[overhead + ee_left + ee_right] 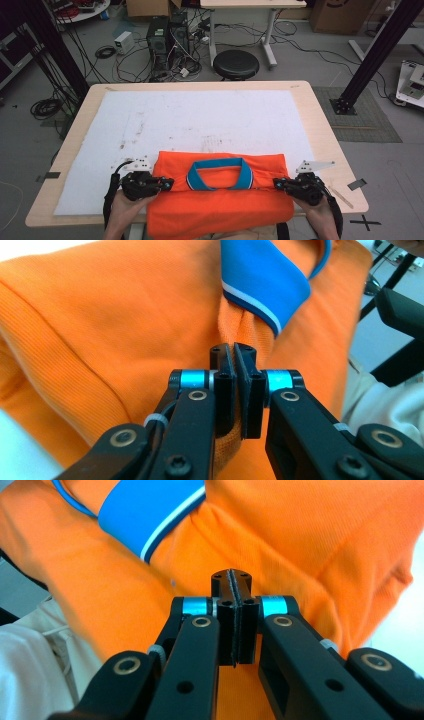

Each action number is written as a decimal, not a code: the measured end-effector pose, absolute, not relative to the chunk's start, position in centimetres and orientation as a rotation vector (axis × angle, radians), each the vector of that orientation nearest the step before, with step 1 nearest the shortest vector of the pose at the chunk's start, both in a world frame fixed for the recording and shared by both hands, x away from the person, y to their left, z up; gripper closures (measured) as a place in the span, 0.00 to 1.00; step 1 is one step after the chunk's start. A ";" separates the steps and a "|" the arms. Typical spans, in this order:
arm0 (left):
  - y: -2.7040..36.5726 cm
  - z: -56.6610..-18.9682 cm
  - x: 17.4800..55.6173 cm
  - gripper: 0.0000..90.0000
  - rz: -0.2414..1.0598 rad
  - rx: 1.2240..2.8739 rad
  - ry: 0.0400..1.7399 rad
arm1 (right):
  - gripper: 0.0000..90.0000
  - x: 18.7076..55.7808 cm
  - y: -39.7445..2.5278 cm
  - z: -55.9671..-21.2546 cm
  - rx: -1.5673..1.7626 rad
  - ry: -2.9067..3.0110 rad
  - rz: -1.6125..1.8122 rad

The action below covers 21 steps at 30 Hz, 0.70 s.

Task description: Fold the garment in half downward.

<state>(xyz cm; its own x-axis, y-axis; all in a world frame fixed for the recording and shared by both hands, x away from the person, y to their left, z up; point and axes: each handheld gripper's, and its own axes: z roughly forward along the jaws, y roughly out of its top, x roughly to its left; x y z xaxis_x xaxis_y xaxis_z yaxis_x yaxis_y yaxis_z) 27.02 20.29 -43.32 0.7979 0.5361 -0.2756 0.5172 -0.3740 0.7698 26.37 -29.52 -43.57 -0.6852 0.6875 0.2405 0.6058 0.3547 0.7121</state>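
Shirt (220, 205) hem hung off table (320, 130) near edge, hidden; collar (219, 176) faced far edge. I saw left gripper (167, 183) and right gripper (276, 184) pinching shoulder folds.

worktop (320, 135): light wood, centre of the frame
white sheet (200, 120): spread over most of the worktop, smudged
black stool (236, 64): upper centre, just beyond the far edge
computer towers (167, 37): upper left-centre, on the floor among cables
cardboard box (340, 14): upper right

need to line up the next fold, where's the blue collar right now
In the high view the blue collar lies mid-width on the orange shirt, at the table's near edge, between the left gripper and right gripper.
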 end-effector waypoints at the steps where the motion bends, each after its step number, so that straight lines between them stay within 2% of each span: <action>1: 20.3 -43.4 26.9 0.96 0.031 2.042 0.786 | 0.97 26.2 -29.7 -43.6 1.202 2.493 1.254; 2: 20.3 -43.4 27.0 0.96 0.037 2.044 0.788 | 0.89 26.1 -29.8 -43.5 1.215 2.476 1.256; 3: 20.3 -43.4 27.1 0.92 0.038 2.042 0.793 | 0.86 26.1 -29.9 -43.4 1.230 2.471 1.267; 5: 20.2 -43.3 27.5 0.76 0.048 2.021 0.825 | 0.73 26.2 -29.8 -43.0 1.201 2.458 1.290; 6: 20.3 -43.2 27.7 0.74 0.056 2.015 0.824 | 0.68 26.3 -29.5 -42.8 1.191 2.443 1.293; 9: 20.0 -43.1 28.6 0.67 0.074 2.006 0.845 | 0.60 27.1 -28.6 -42.3 1.150 2.434 1.262; 12: 19.6 -43.6 29.4 0.67 0.070 2.045 0.855 | 0.61 28.5 -27.7 -42.8 1.142 2.461 1.195; 14: 19.3 -44.0 29.7 0.68 0.052 2.066 0.865 | 0.65 29.3 -27.2 -43.5 1.158 2.495 1.136; 18: 19.0 -44.3 29.3 0.89 0.026 2.084 0.817 | 0.83 29.2 -26.7 -44.1 1.133 2.509 1.119; 21: 18.9 -44.1 28.9 0.96 0.036 2.079 0.805 | 0.92 28.9 -26.9 -43.9 1.119 2.522 1.136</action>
<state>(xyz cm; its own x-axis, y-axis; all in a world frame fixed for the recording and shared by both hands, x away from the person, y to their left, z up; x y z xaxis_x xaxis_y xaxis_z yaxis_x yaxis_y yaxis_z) 28.88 18.91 -44.12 0.7897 0.5553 -0.2609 0.5297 -0.4025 0.7466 28.86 -26.92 -43.95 -0.7082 0.6897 0.1513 0.5704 0.4325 0.6983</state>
